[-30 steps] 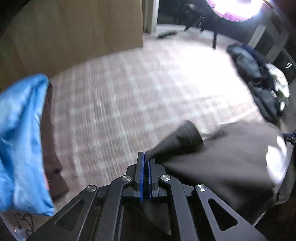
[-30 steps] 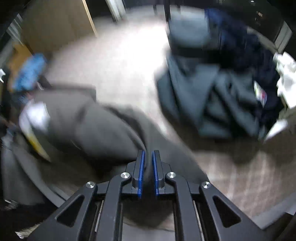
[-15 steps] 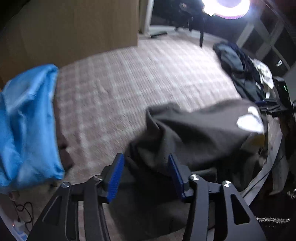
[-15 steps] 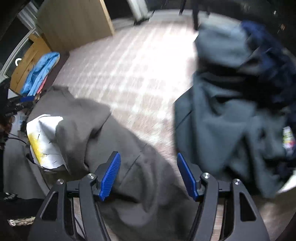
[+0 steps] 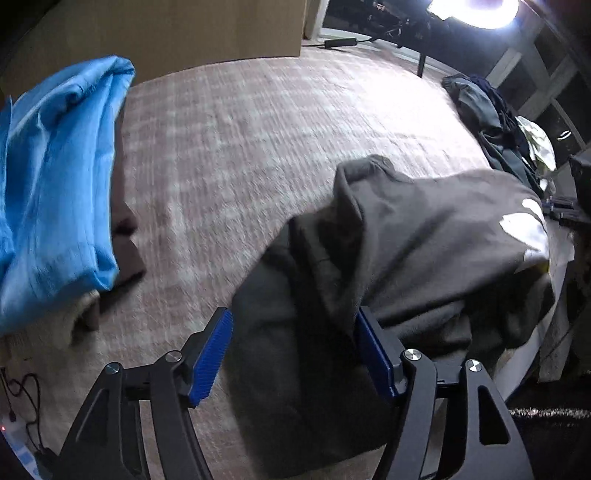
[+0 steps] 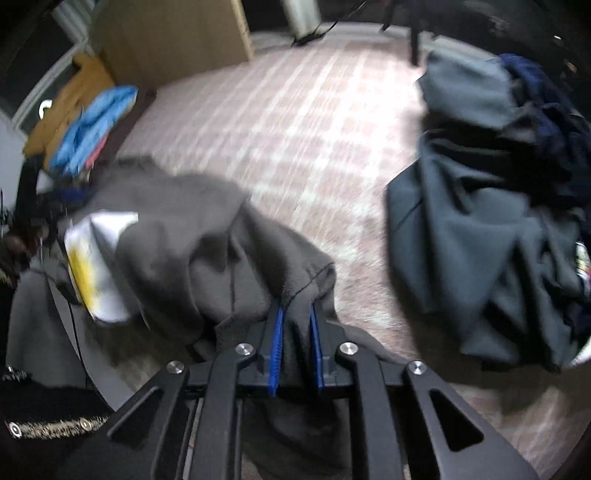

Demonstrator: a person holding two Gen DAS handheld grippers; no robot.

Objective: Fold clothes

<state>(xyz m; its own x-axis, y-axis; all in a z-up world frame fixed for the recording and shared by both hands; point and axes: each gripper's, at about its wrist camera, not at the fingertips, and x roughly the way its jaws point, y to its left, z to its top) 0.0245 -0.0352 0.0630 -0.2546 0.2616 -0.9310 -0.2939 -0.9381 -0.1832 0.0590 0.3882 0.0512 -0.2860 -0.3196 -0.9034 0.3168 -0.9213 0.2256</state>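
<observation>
Under both of your grippers spreads a pale checked carpet [image 5: 280, 147], and a dark grey sweatshirt [image 5: 424, 240] lies crumpled across it in front of you, a white and yellow print [image 6: 96, 266] showing on the side toward your left hand. To your right a heap of dark blue-grey clothes [image 6: 491, 229] sits on the carpet, apart from the sweatshirt; to your left a bright blue garment [image 5: 55, 192] lies on top of something brown, near a tan cabinet [image 5: 166, 33]. Your left gripper [image 5: 291, 354] has just been opening: its blue pads [image 5: 210, 362] stand spread, with a fold of the sweatshirt lying loosely between them and draped against the right-hand pad. Your right gripper [image 6: 295, 347] has just been closing, and its pads now pinch a bunched edge of the sweatshirt, the cloth rising between the two fingers.
</observation>
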